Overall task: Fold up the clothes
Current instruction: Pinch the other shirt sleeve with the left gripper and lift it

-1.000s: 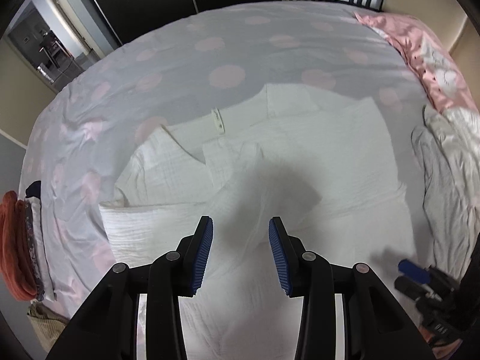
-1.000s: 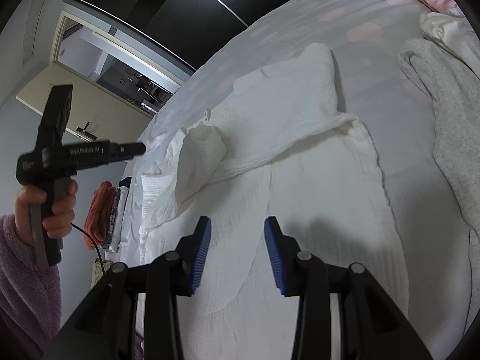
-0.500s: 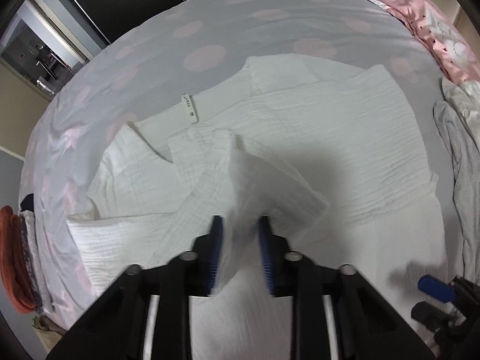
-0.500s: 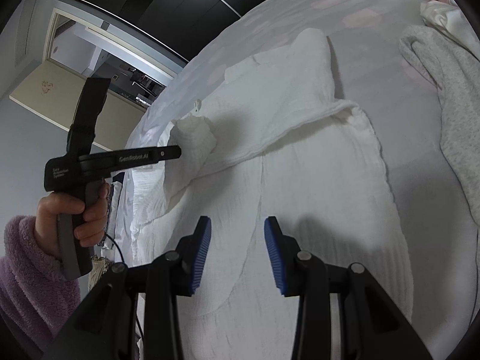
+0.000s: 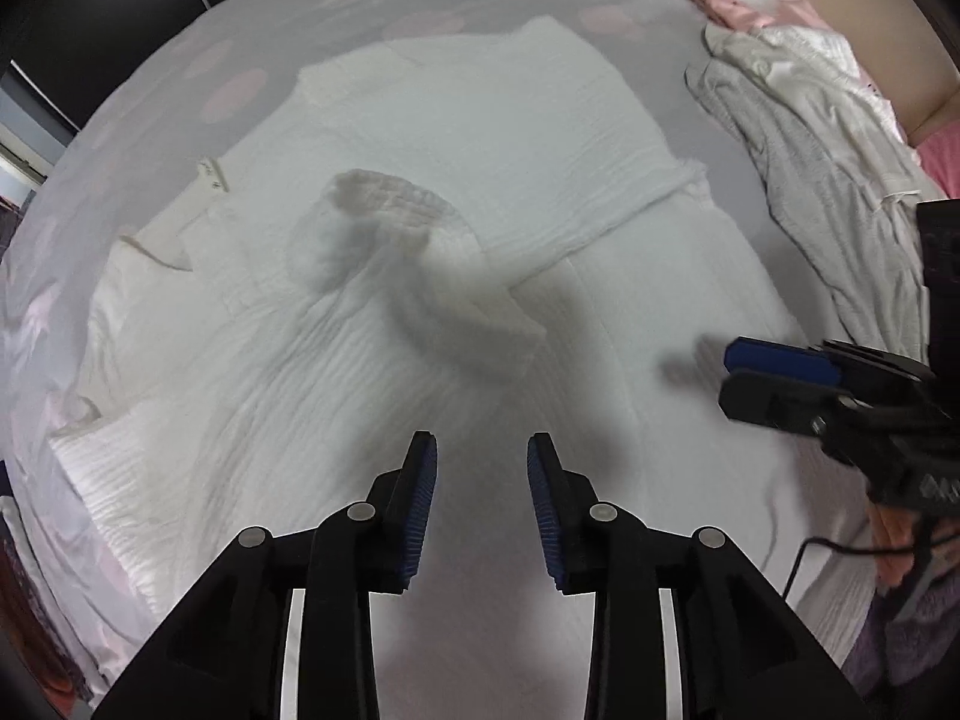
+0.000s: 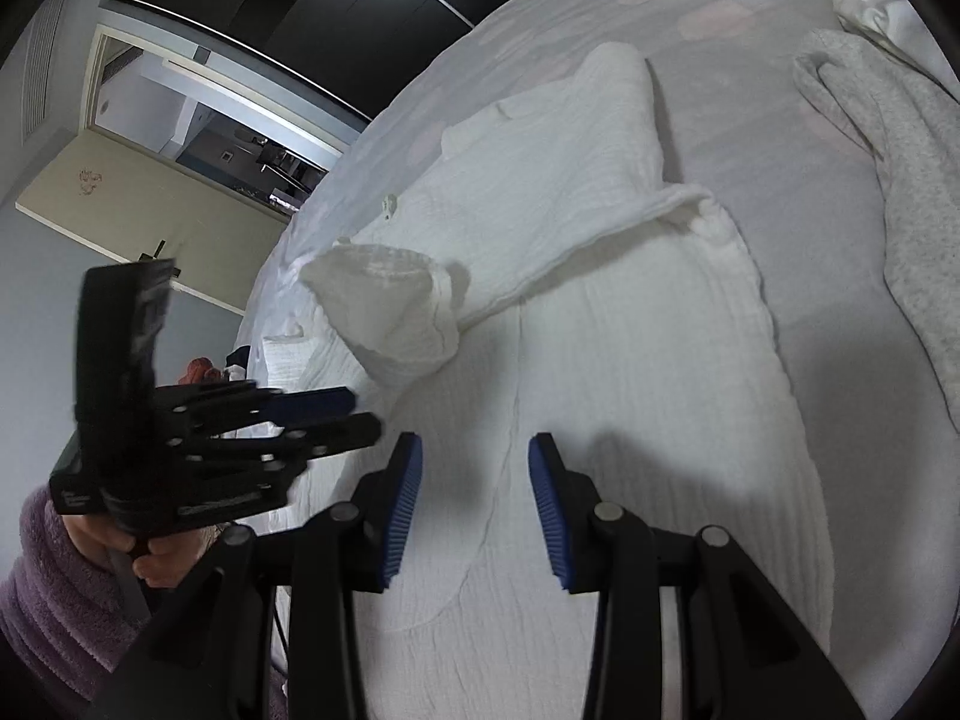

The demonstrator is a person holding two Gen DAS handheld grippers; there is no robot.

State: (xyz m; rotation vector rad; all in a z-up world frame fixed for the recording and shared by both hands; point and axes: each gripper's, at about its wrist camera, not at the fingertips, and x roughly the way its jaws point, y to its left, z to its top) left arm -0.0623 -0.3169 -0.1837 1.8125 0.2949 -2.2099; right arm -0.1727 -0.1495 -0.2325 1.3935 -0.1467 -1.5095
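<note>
left tool (image 5: 481, 450), jaws just opening, empty above white garment (image 5: 540, 138).

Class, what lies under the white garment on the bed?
Under the white garment shows the grey bedsheet with pink dots. Whatever lies beneath its folded sleeve is covered.

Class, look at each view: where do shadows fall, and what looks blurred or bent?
Left wrist view: tongs' shadow darkens the white garment; fisheye curves the bed. Right wrist view: left tongs are blurred; door frame bows.
</note>
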